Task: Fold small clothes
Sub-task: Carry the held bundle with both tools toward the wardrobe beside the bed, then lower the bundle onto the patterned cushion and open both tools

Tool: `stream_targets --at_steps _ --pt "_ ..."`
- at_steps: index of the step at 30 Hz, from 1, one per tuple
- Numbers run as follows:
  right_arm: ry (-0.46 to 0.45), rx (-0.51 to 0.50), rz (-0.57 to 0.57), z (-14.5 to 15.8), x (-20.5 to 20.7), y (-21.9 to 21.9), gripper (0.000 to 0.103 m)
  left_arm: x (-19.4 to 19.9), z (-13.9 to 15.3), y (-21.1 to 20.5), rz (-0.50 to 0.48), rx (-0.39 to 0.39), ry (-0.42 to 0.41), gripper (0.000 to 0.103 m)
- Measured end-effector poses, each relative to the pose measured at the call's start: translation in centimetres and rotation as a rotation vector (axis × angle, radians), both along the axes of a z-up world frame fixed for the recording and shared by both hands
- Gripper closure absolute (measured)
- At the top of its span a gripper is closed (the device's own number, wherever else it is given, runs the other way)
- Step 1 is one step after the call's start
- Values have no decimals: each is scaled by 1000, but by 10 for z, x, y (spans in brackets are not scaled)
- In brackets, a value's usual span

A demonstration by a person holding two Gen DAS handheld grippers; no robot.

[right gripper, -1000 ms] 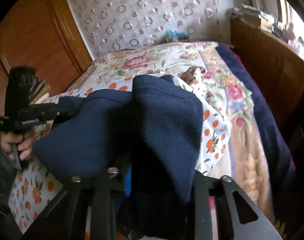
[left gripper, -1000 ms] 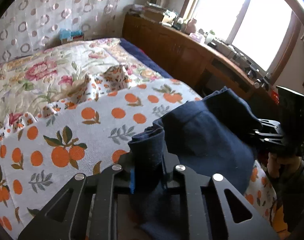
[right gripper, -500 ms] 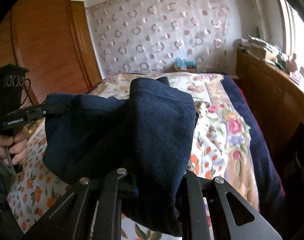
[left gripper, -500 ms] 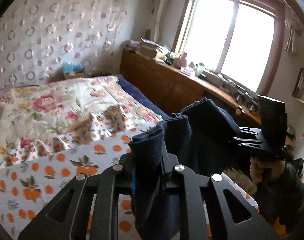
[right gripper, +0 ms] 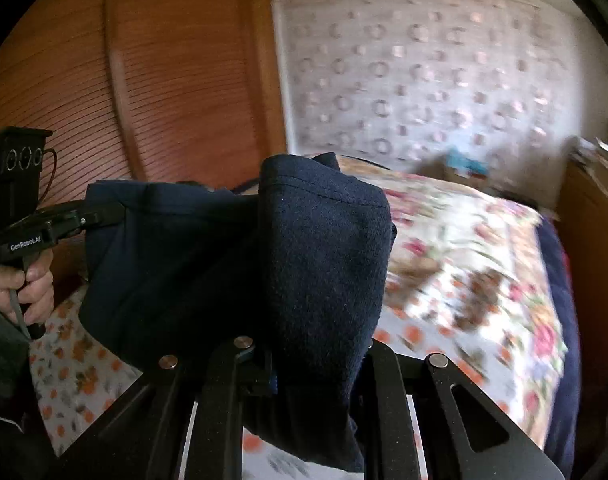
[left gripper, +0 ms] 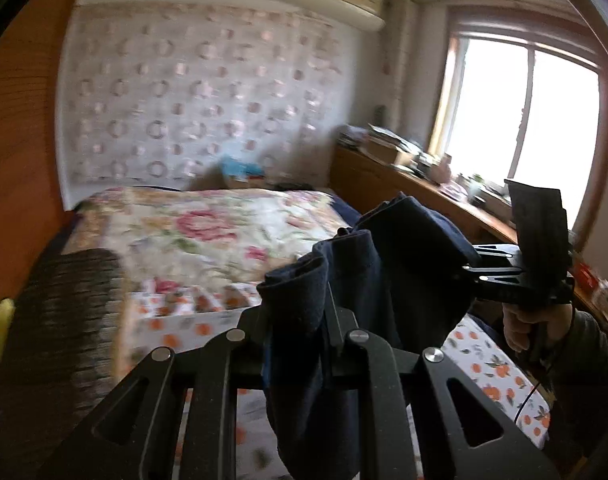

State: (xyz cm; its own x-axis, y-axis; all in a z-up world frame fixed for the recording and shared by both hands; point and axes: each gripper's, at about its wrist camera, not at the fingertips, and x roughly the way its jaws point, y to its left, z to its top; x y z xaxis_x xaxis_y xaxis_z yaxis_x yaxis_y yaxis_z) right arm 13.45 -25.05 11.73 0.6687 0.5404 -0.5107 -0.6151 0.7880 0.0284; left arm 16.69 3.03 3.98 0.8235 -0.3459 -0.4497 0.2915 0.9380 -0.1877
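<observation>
A small navy blue garment point(left gripper: 404, 256) hangs in the air above the bed, stretched between both grippers. My left gripper point(left gripper: 296, 320) is shut on one bunched edge of it, and cloth drapes down over its fingers. My right gripper point(left gripper: 468, 268) pinches the opposite edge at the right, held by a hand in a dark sleeve. In the right wrist view the navy garment point(right gripper: 176, 264) folds thickly over my right gripper point(right gripper: 316, 356), which is shut on it. The left gripper point(right gripper: 116, 210) grips the far corner at the left. The fingertips are hidden by cloth.
Below lies a bed with a floral quilt point(left gripper: 208, 232) and an orange-print sheet point(left gripper: 492, 364). A wooden dresser point(left gripper: 384, 184) crowded with items runs under the window on the right. A slatted wooden wardrobe point(right gripper: 144, 80) stands on the left. A dark knitted cloth point(left gripper: 64, 320) lies at the bed's left.
Both grippers have risen and swung with the navy garment, lifting it clear of the orange-print sheet. The views now tilt up toward the patterned wall.
</observation>
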Motion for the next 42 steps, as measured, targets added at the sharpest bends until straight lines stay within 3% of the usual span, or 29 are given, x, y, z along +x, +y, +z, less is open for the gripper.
stream_targets --at_steps 9,16,21,24,27,31,33,38,39,41,42 --pt "-24 -60 212 16 57 115 86 -35 0 87 212 -5 -52 85" --pt "-57 -150 399 30 114 201 86 -65 -24 140 398 -31 -61 85" --pt "-122 -226 495 25 135 265 86 -68 -49 166 484 -39 -21 85" --pt "-151 -265 478 11 147 299 82 -62 -70 176 531 -21 34 85" --pt "-190 -328 330 0 165 307 59 -56 -90 186 548 -38 93 85" --pt "-162 -238 247 -9 175 289 59 -54 -99 188 576 -21 112 83" --pt "-122 -186 267 -16 171 286 59 -55 -99 191 584 -4 118 81" --pt "-16 -89 374 -34 175 278 59 -63 -90 189 610 57 96 49" --pt "1 -89 387 -41 176 280 59 -65 -88 188 610 64 93 43" --pt "27 -128 377 -57 197 287 59 -68 -82 184 607 87 81 23" --pt "38 -153 364 -62 206 295 59 -70 -80 182 605 97 73 22"
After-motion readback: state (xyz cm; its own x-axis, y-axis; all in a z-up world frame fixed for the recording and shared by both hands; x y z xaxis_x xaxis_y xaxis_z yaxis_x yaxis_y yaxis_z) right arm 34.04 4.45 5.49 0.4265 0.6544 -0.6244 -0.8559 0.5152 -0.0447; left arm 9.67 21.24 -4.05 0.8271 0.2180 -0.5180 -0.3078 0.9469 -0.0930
